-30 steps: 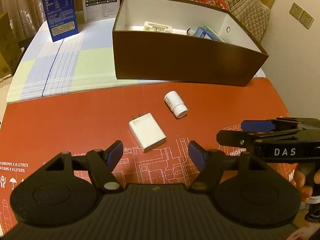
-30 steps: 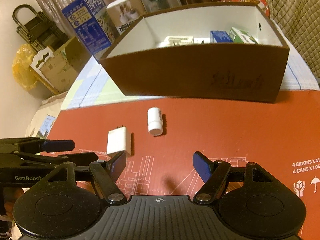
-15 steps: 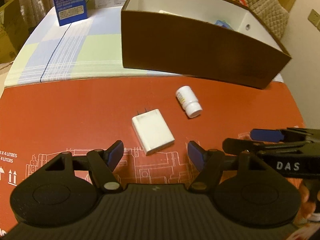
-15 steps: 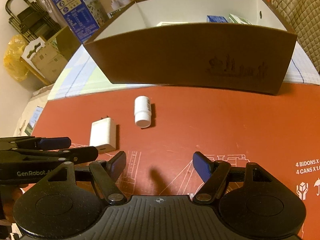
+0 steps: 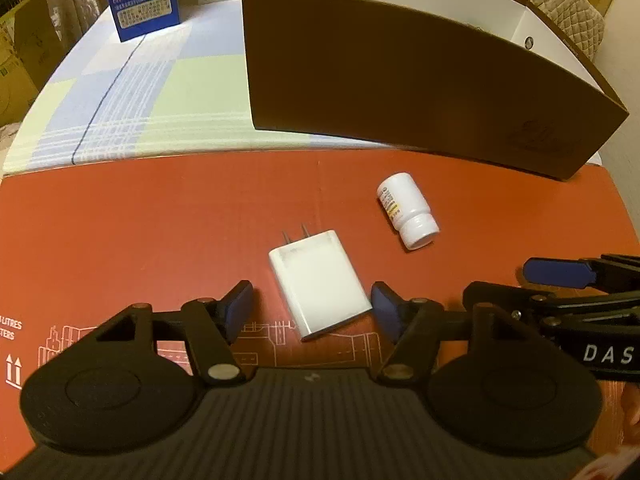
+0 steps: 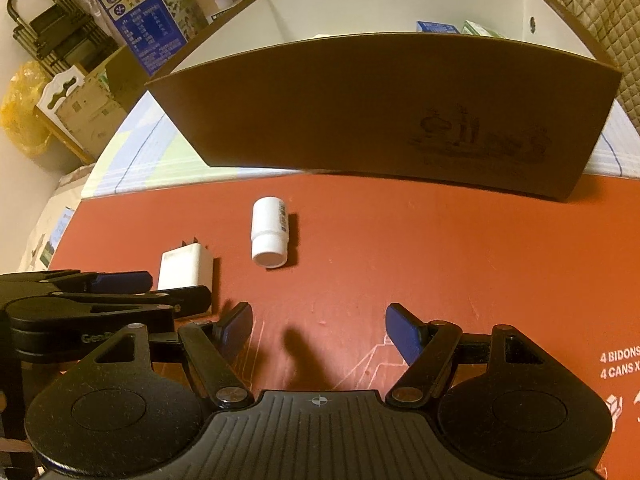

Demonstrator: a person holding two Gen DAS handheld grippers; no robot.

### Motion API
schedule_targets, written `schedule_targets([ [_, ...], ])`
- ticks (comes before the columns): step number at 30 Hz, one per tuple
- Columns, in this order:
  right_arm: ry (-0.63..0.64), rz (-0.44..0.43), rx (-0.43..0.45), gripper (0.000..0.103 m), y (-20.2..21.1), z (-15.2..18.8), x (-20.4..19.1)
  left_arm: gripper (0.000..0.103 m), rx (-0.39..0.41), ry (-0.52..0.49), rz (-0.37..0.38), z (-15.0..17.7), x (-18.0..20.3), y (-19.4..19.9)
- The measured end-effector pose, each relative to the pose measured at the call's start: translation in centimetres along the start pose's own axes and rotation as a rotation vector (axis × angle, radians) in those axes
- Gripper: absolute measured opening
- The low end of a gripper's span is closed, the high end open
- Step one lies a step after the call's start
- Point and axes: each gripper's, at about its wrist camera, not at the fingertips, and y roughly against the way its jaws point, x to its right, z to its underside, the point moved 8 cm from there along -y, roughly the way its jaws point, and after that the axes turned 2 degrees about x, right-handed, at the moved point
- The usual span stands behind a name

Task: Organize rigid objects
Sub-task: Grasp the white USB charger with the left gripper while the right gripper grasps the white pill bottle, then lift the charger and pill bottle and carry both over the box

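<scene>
Red cardboard (image 5: 160, 216) over checked cloth (image 5: 132, 92) on worktop, brown box (image 5: 400, 92) behind; charger (image 5: 320, 284) between closing, untouching left gripper (image 5: 312, 308) jaws, bottle (image 6: 270, 230) beside; right gripper (image 6: 320, 328) released, empty.

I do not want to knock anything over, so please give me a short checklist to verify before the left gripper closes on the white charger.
1. The charger lies between the left gripper fingers: ok. Its jaws have just been closing.
2. The pads press on the charger: not ok, gaps show on both sides.
3. The charger lies flat on the red cardboard: ok.
4. The pill bottle is apart from the charger: ok.
5. The right gripper is open, empty and clear of the left one: ok.
6. Free space in the brown box for the charger: cannot tell, its front wall hides the floor.
</scene>
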Motion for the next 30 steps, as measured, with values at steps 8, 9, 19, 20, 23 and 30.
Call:
schedule_targets([
  [8, 0.044, -0.019, -0.004, 0.071, -1.4, -0.6, -1.0, 0.054, 0.012, -0.002, -0.023, -0.4, -1.2, -0.7],
  [9, 0.053, -0.019, -0.002, 0.071, -1.7, -0.8, -1.2, 0.054, 0.014, -0.005, -0.025, -0.4, -1.4, -0.7],
  [19, 0.147, 0.011, 0.032, 0.066, -4.7, -3.0, -2.9, 0.037, 0.055, -0.075, -0.051, -1.5, -2.0, -1.2],
  [20, 0.156, 0.012, 0.035, 0.061, -5.0, -3.1, -3.1, 0.037, 0.058, -0.073, -0.05, -1.6, -2.1, -1.3],
  [23, 0.192, 0.026, 0.042, 0.053, -5.9, -3.4, -3.5, 0.037, 0.061, -0.074, -0.051, -1.8, -2.2, -1.4],
  [30, 0.298, 0.049, 0.055, 0.024, -6.7, -3.3, -4.4, 0.037, 0.064, -0.085, -0.047, -1.8, -2.3, -1.4],
])
